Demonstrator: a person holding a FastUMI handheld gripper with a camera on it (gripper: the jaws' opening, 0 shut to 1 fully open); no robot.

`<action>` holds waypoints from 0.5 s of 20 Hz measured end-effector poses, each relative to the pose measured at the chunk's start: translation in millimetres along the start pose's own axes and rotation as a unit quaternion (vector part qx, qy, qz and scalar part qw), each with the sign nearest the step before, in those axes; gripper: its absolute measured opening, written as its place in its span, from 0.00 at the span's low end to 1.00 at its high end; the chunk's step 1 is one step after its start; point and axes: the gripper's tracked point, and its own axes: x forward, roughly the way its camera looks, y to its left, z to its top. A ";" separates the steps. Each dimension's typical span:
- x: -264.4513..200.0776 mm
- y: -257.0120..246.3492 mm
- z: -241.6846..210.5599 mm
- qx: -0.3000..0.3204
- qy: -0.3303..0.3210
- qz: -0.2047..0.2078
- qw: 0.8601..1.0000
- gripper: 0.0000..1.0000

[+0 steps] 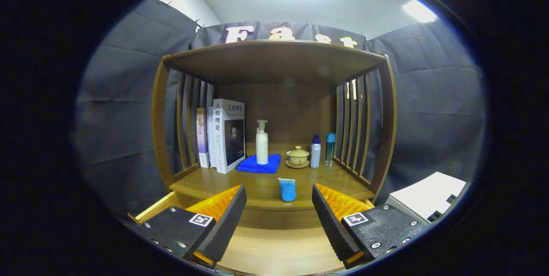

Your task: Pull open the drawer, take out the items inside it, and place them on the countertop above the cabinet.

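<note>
Claw (279, 220) spread wide, empty, above the open drawer (279, 250).
Blue tube (287, 189) lies on the bench (206, 184), beyond the fingers.

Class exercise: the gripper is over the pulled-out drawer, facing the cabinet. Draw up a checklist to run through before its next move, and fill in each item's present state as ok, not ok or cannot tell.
1. Drawer pulled open below the countertop: ok.
2. Gripper open, fingers apart with nothing between them: ok.
3. Visible drawer floor free of items: ok; the part under the fingers: cannot tell.
4. Blue tube lying on the countertop near its front edge, just beyond the fingers: ok.
5. Bare space on the countertop beside the tube for another item: ok.
6. Pump bottle, blue cloth and lidded cup standing farther back, away from the fingers: ok.
</note>
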 end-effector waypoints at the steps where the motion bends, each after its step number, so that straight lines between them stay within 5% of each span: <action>1: -7.9 0.4 -4.2 -0.002 -0.002 -0.002 1.000 0.94; 10: -72.3 20.5 -52.6 0.015 -0.009 -0.006 1.000 0.95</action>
